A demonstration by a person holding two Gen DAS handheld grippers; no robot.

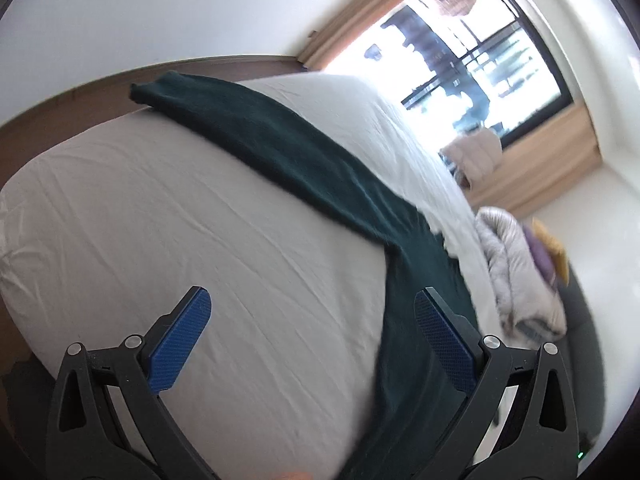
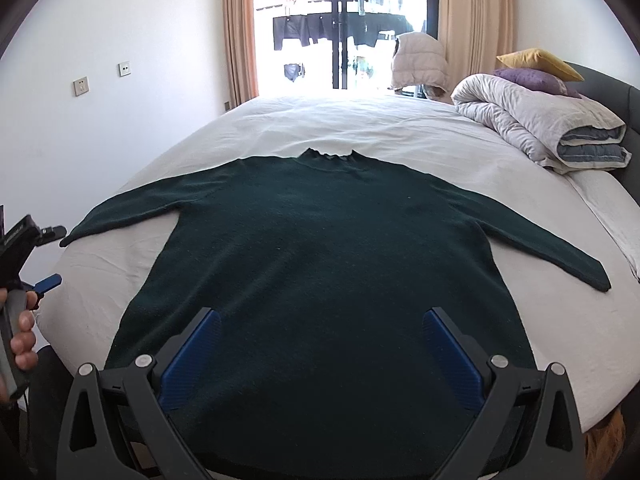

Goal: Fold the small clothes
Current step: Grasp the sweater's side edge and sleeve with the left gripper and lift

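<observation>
A dark green sweater (image 2: 320, 248) lies flat and face up on the white bed (image 2: 360, 128), both sleeves spread out to the sides, collar toward the window. My right gripper (image 2: 320, 320) is open and empty, hovering over the sweater's lower hem. My left gripper (image 1: 312, 304) is open and empty over the bare sheet (image 1: 160, 220) beside the sweater's left side; the sweater's left sleeve (image 1: 248, 128) stretches away toward the bed's edge. In the right wrist view the left gripper (image 2: 47, 282) shows at the bed's left edge, held in a hand.
A rolled grey duvet (image 2: 540, 120) with a purple pillow (image 2: 532, 78) and a yellow pillow (image 2: 540, 60) sits at the bed's right by the dark headboard (image 2: 624, 96). A pale jacket (image 2: 418, 64) hangs by the window. A wall runs along the left.
</observation>
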